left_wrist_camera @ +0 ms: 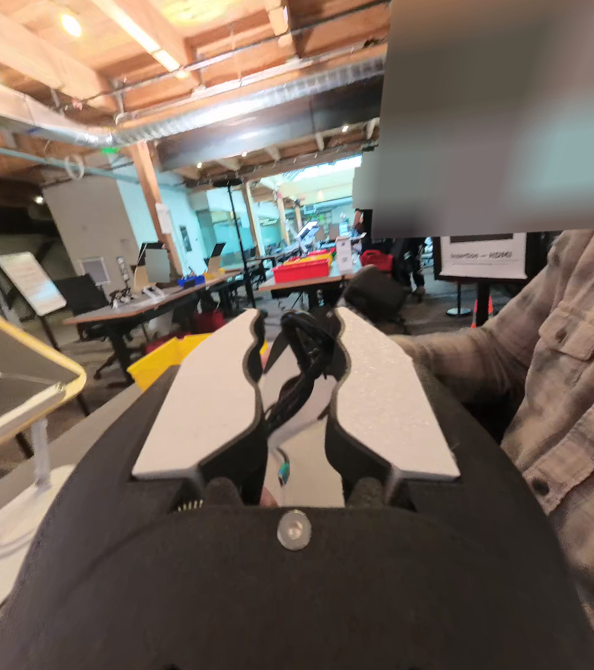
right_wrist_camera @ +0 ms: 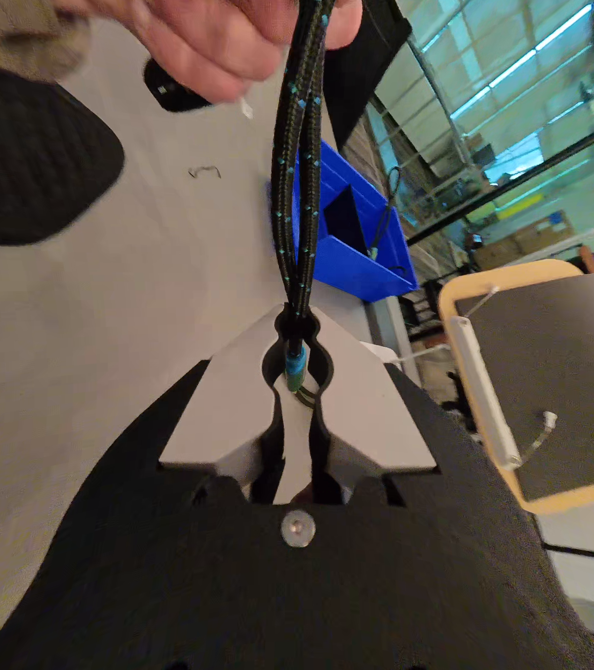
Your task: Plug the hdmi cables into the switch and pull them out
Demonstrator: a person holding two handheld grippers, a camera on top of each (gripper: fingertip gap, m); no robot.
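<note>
In the right wrist view my right gripper (right_wrist_camera: pixel 297 319) is shut on a black braided cable (right_wrist_camera: pixel 295 181) with blue flecks. The strands run up from the fingertips to a hand (right_wrist_camera: pixel 215 43) at the top. A blue-green sleeve (right_wrist_camera: pixel 295 366) of the cable lies in the hollow behind the tips. In the left wrist view my left gripper (left_wrist_camera: pixel 299 326) points up into the room. A bundle of black cable (left_wrist_camera: pixel 306 348) stands between its fingers and leans on the right pad. A gap shows between the bundle and the left pad, so this gripper is open.
A blue bin (right_wrist_camera: pixel 360 261) stands at the white table's (right_wrist_camera: pixel 106 326) edge, with a black mat (right_wrist_camera: pixel 27 156) and a small black box (right_wrist_camera: pixel 172 90) on the table. A dark board with a yellow rim (right_wrist_camera: pixel 542 380) is to the right. A person in a plaid shirt (left_wrist_camera: pixel 560 362) is close by.
</note>
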